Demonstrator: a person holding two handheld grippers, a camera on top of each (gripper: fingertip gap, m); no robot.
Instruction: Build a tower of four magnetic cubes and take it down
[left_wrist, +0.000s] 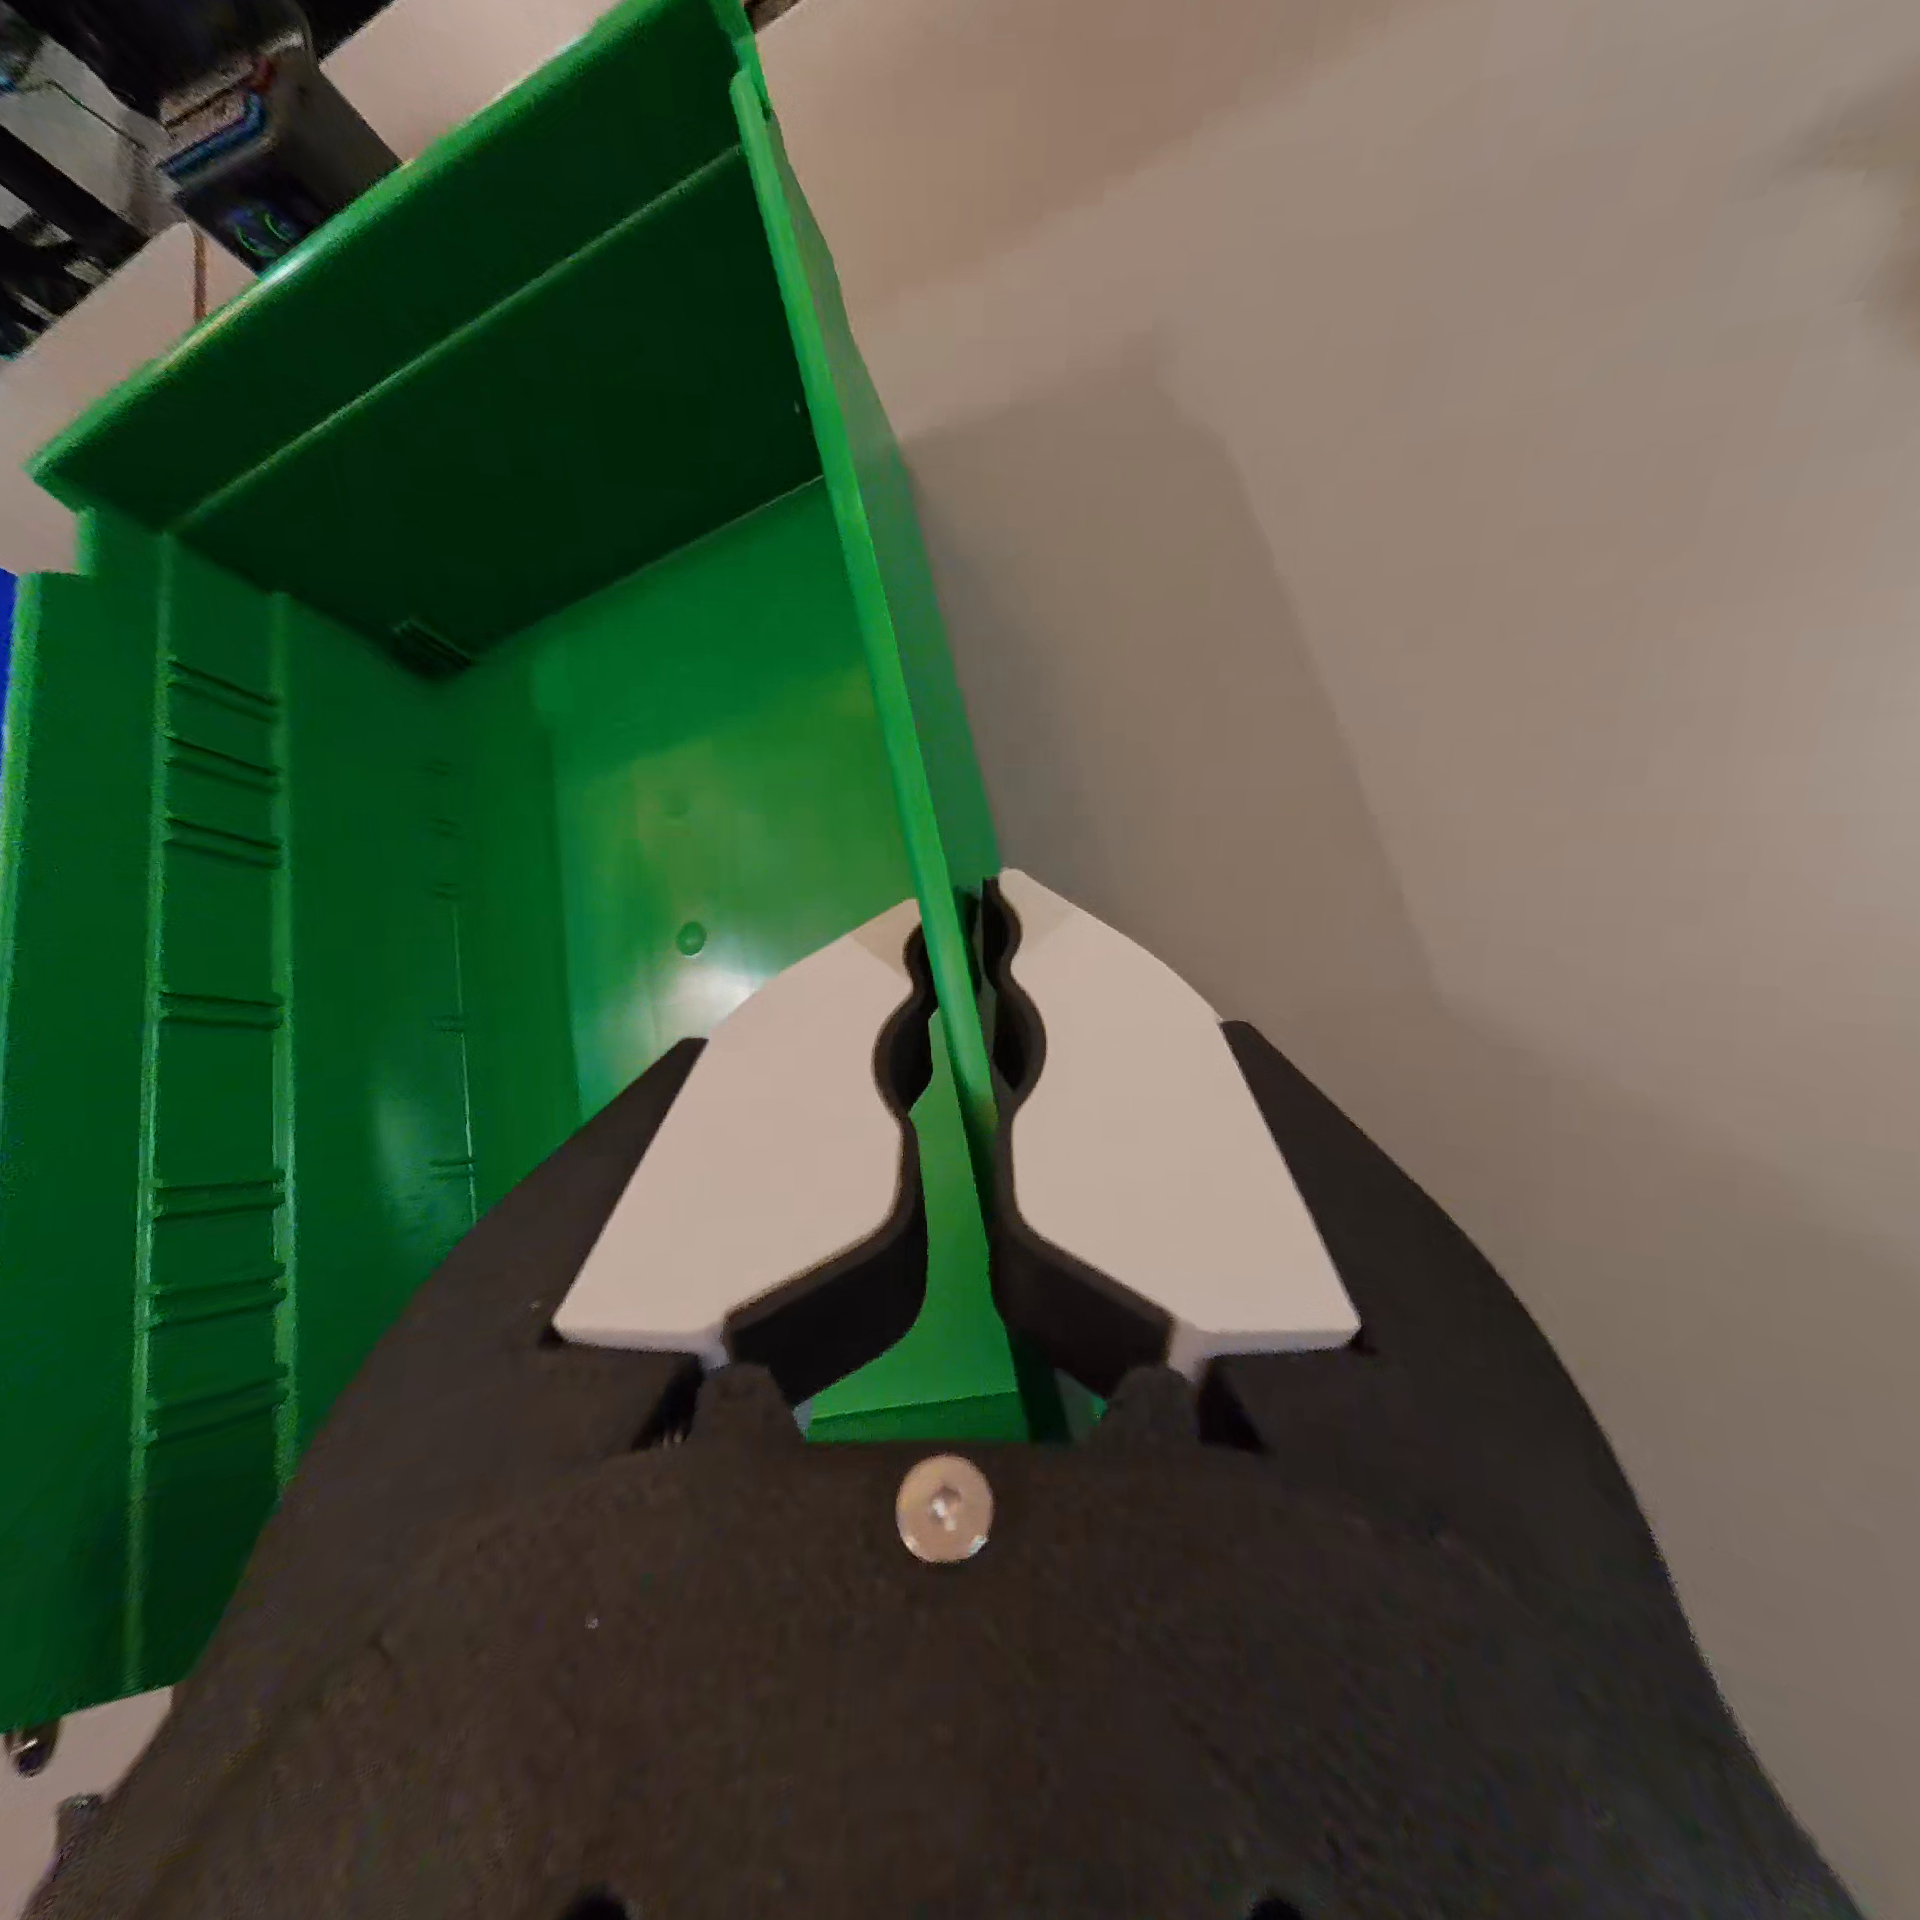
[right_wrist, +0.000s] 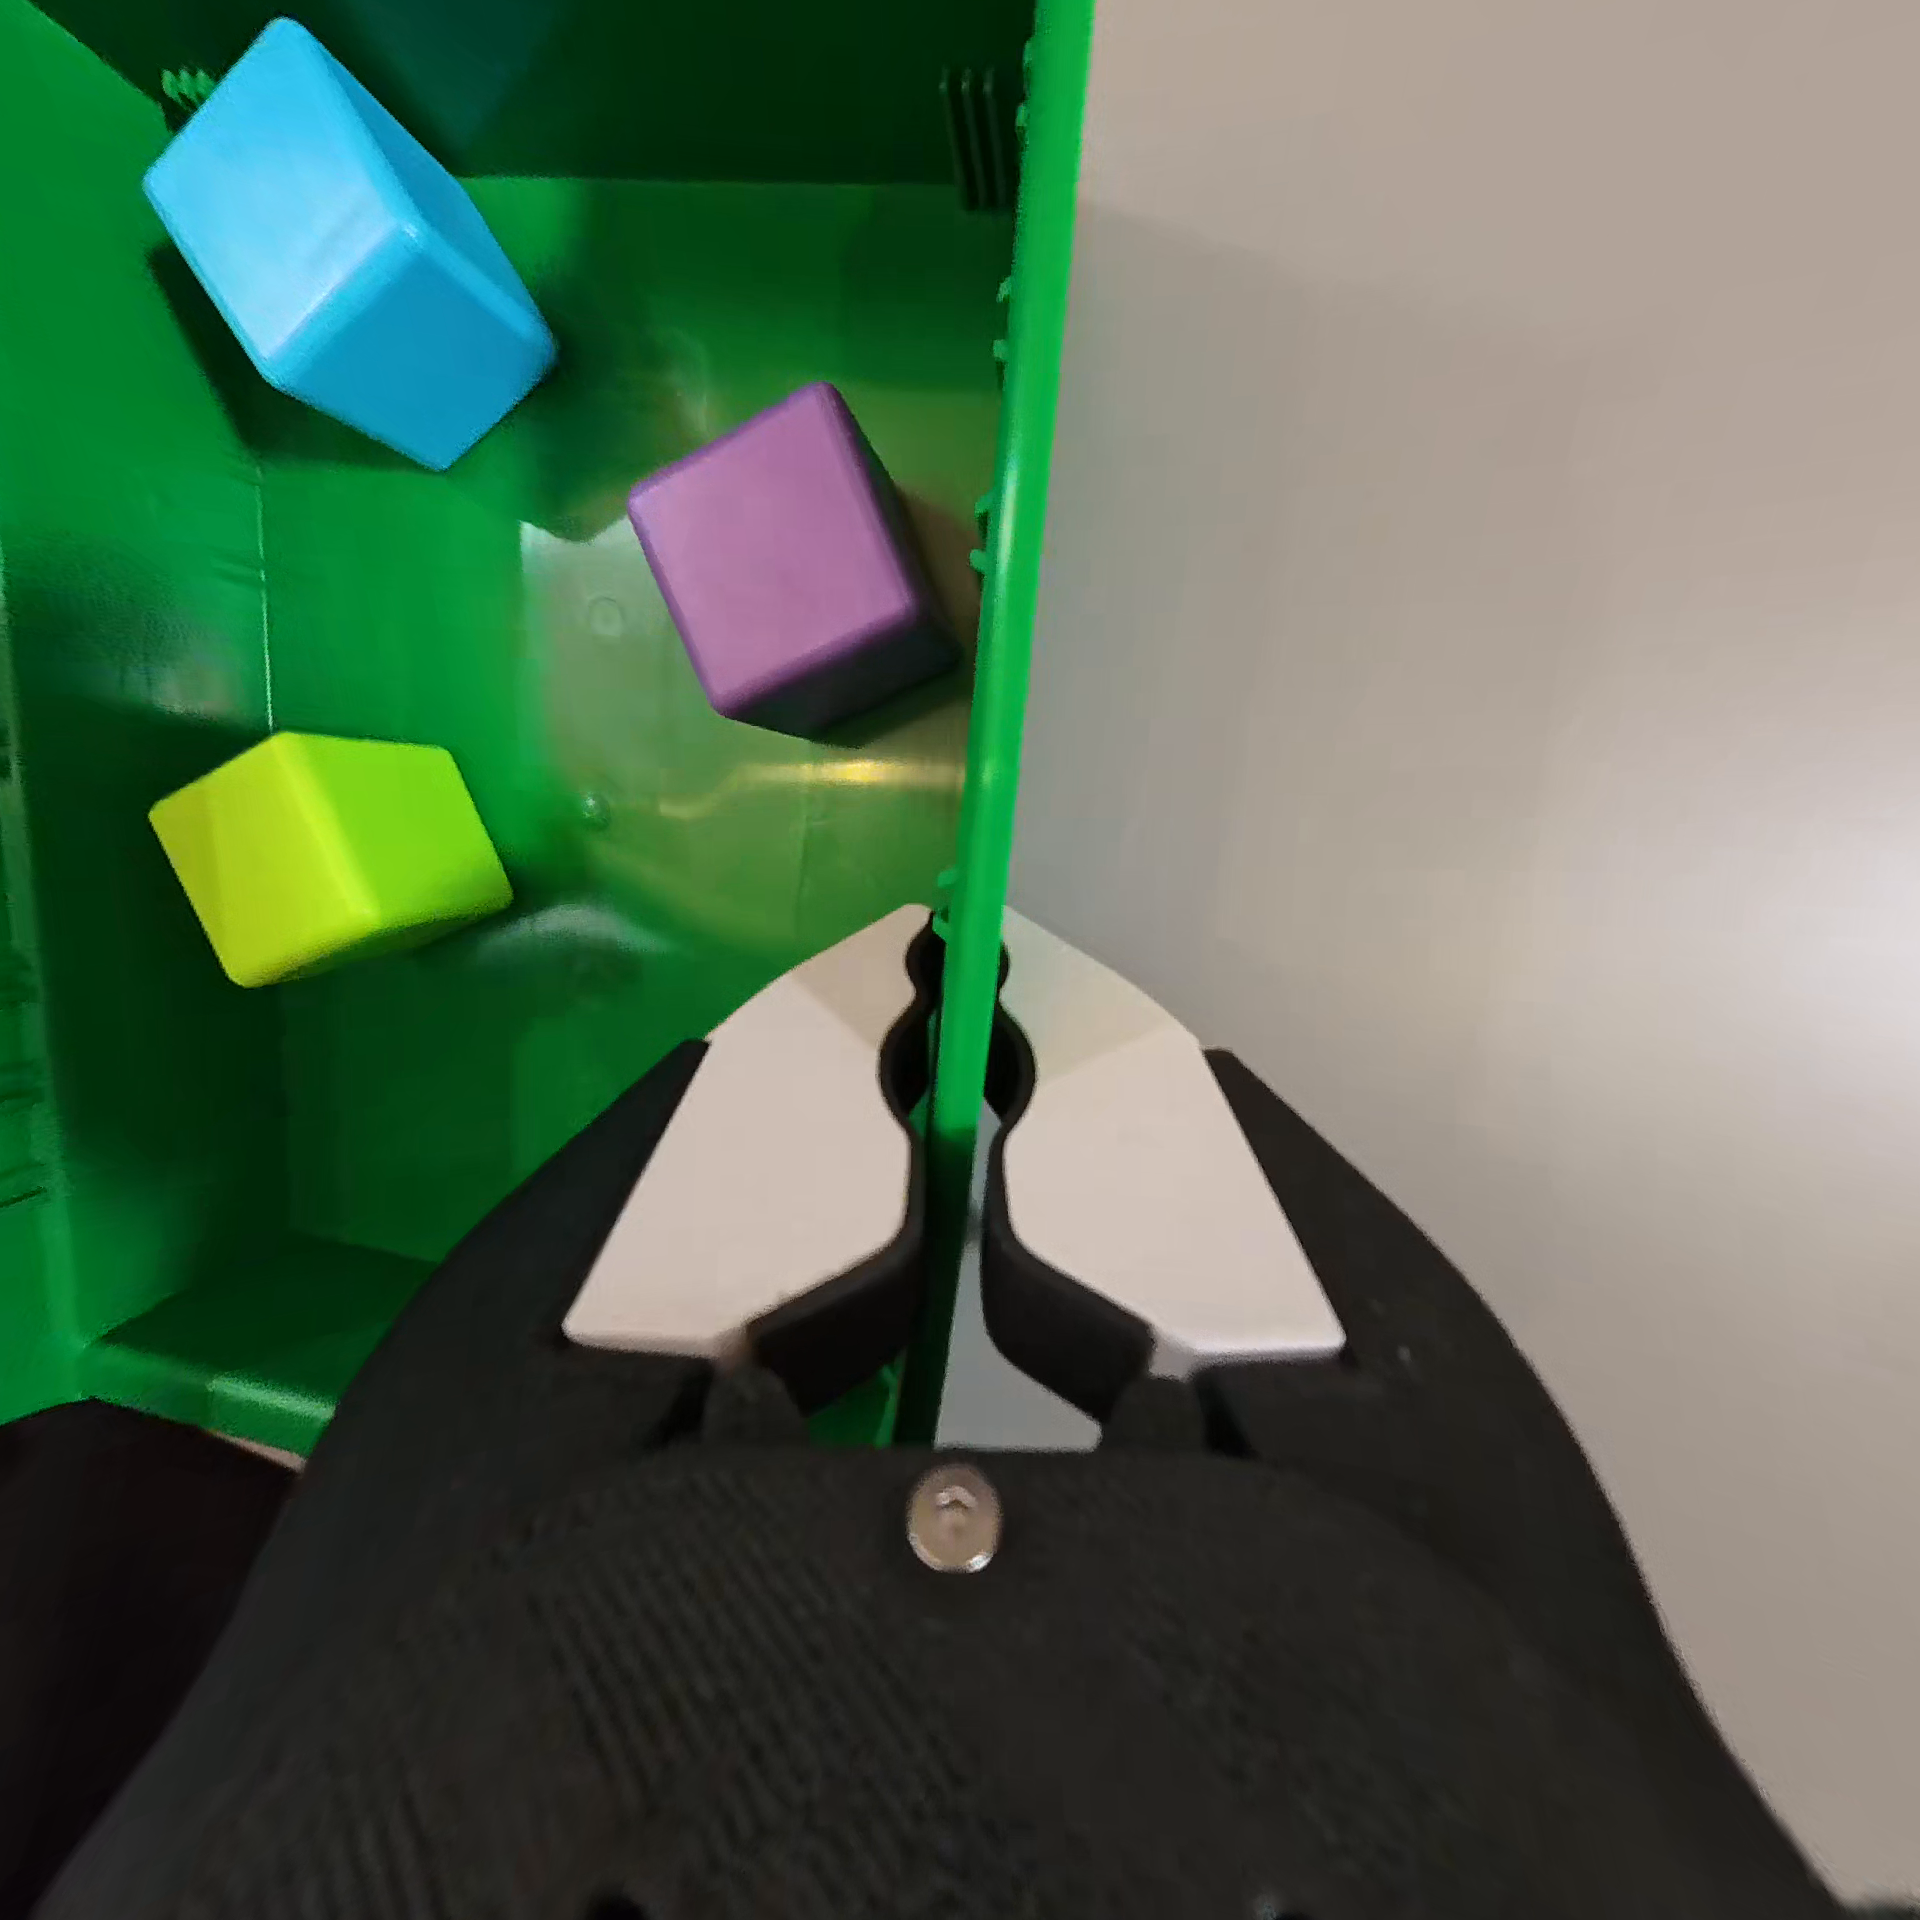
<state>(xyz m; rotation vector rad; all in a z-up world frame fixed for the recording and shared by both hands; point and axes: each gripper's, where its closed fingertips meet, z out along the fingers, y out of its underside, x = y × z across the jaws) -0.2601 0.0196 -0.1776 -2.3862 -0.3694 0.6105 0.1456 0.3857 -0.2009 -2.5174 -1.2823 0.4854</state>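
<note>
- Left wrist view: the left tongs (left_wrist: 966, 935) pinch the thin side wall of a green bin (left_wrist: 727, 790), one finger inside the wall and one outside.
- The part of the bin seen here holds nothing; ribs run down its far left wall.
- A pale counter (left_wrist: 1455, 623) lies to the right of the bin, and dark blurred clutter (left_wrist: 125, 135) fills the upper left corner.
- Right wrist view: the right tongs (right_wrist: 966, 935) pinch a bin (right_wrist: 416, 644) wall too, a finger on each side of it.
- Three cubes lie apart on the bin floor: a blue cube (right_wrist: 343, 249) farthest, a purple cube (right_wrist: 790, 561) just beside the gripped wall, a lime cube (right_wrist: 322, 852) nearer and to the left.
- The counter (right_wrist: 1455, 623) lies to the right of the wall.
</note>
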